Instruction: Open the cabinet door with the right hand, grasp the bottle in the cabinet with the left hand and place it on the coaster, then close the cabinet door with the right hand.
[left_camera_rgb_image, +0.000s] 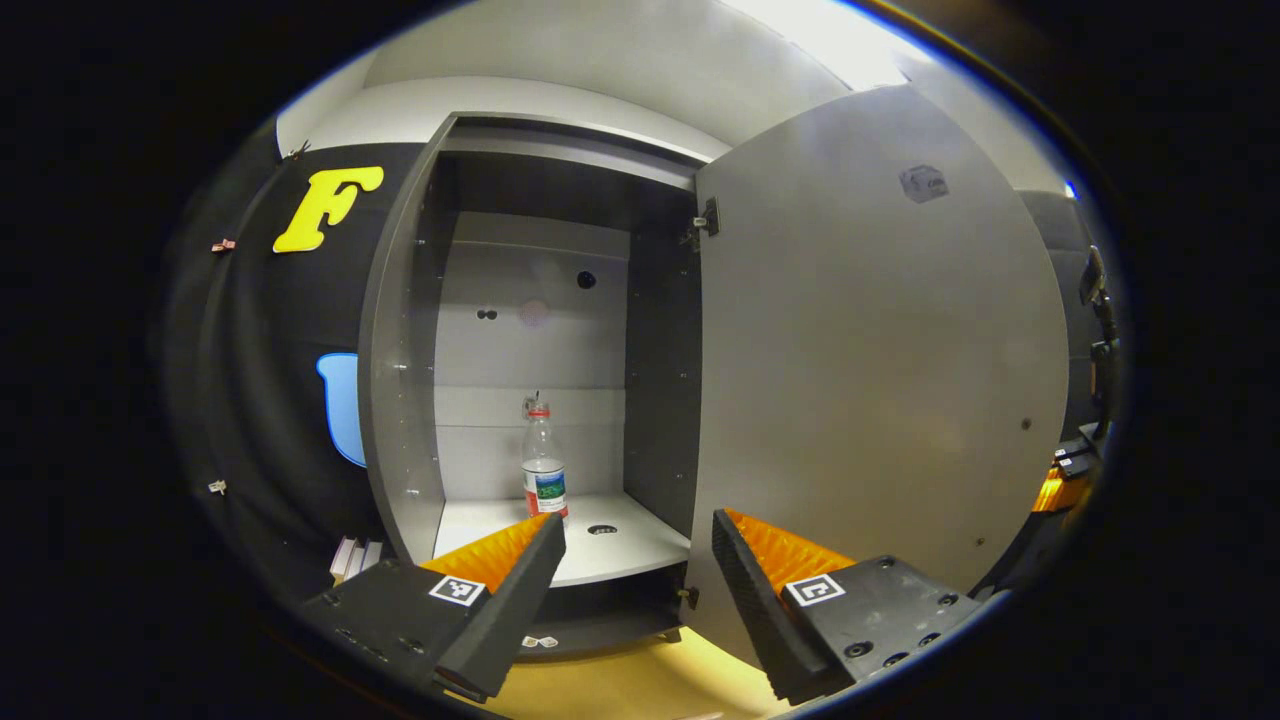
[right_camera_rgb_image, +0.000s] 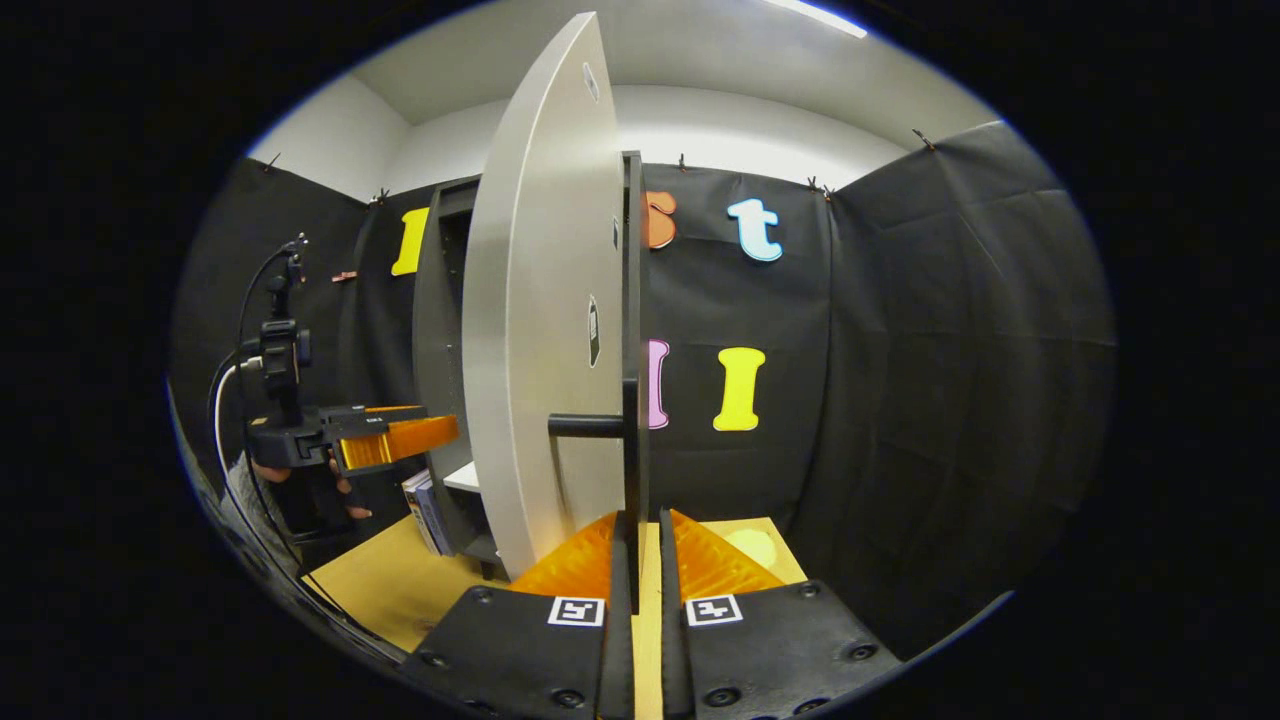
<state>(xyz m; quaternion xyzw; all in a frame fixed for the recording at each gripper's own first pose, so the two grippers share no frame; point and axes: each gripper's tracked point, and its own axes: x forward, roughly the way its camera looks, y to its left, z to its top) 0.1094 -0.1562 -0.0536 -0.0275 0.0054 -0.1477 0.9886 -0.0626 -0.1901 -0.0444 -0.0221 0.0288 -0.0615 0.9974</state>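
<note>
The right gripper (right_camera_rgb_image: 640, 560) grips the edge of the open cabinet door (right_camera_rgb_image: 540, 330); next the left gripper (left_camera_rgb_image: 640, 560), jaws wide and empty, must reach the bottle (left_camera_rgb_image: 543, 465) near the shelf's (left_camera_rgb_image: 640, 540) front edge

Bright overhead glare, fisheye-warped edges

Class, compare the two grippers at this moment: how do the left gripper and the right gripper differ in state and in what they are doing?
The left gripper has its fingers spread wide, while the right gripper is closed to a narrow gap. The left gripper holds nothing and faces the bottle inside the cabinet; the right gripper clamps the edge of the open cabinet door. Both carry a square marker on each finger.
</note>
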